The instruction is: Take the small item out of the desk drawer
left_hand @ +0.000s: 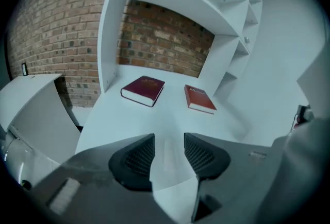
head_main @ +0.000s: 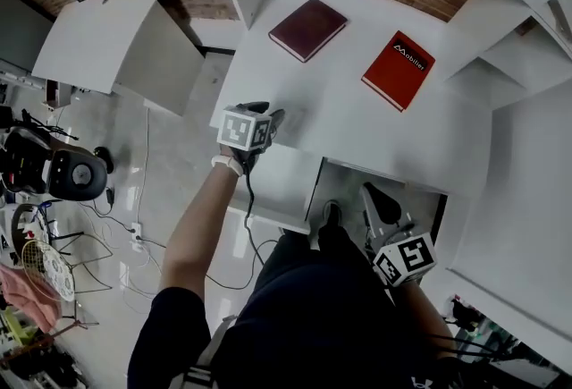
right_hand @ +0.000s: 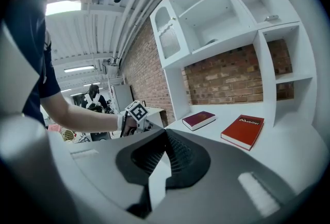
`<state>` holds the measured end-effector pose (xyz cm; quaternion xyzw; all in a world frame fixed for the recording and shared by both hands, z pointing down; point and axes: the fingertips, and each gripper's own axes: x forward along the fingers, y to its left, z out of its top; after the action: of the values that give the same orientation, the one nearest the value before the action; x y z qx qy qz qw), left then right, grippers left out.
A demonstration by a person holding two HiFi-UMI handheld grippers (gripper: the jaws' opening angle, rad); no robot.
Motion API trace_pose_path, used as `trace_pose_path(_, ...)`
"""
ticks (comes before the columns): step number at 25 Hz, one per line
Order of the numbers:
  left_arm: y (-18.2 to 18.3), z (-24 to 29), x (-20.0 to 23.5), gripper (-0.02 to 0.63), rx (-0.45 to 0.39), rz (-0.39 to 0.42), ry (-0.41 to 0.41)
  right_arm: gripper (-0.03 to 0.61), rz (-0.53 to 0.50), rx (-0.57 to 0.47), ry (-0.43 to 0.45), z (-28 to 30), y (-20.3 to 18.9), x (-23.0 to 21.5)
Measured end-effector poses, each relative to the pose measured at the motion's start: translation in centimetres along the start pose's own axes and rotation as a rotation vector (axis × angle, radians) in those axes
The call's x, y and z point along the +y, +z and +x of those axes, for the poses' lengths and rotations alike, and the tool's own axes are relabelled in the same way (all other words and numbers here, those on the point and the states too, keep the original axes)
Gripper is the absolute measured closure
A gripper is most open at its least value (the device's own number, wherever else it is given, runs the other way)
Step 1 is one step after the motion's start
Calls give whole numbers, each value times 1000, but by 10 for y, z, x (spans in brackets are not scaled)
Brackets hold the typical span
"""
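My left gripper (head_main: 275, 121) rests over the white desk's (head_main: 357, 123) front left corner. In the left gripper view its jaws (left_hand: 169, 152) stand open and hold nothing. Only a faint pale strip (left_hand: 167, 147) shows on the desktop in the gap, and I cannot tell what it is. My right gripper (head_main: 373, 195) hangs lower, in front of the desk's edge over a shaded recess (head_main: 407, 190). In its own view the fingertips (right_hand: 165, 135) meet with nothing between them. No drawer interior shows in any view.
A maroon book (head_main: 308, 28) and a red book (head_main: 399, 70) lie at the back of the desk under white shelves (right_hand: 227, 6). A white block (head_main: 279, 186) juts out below the desk's front left. Cables, a chair and clutter (head_main: 54, 226) fill the floor at left.
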<state>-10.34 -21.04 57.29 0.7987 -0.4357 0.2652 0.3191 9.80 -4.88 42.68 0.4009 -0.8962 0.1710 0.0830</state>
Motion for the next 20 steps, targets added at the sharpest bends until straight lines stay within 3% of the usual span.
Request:
trace_pose_path(9, 32, -112, -48, 528, -305, 46, 1, 577, -58, 22, 84, 41, 17, 9)
trace_pose_path(13, 23, -145, -66, 554, -365, 27, -1, 577, -67, 3, 102, 55, 30, 11)
trace_pose_path(20, 4, -189, -84, 599, -470, -45, 80, 577, -86, -34, 165, 73, 52, 22)
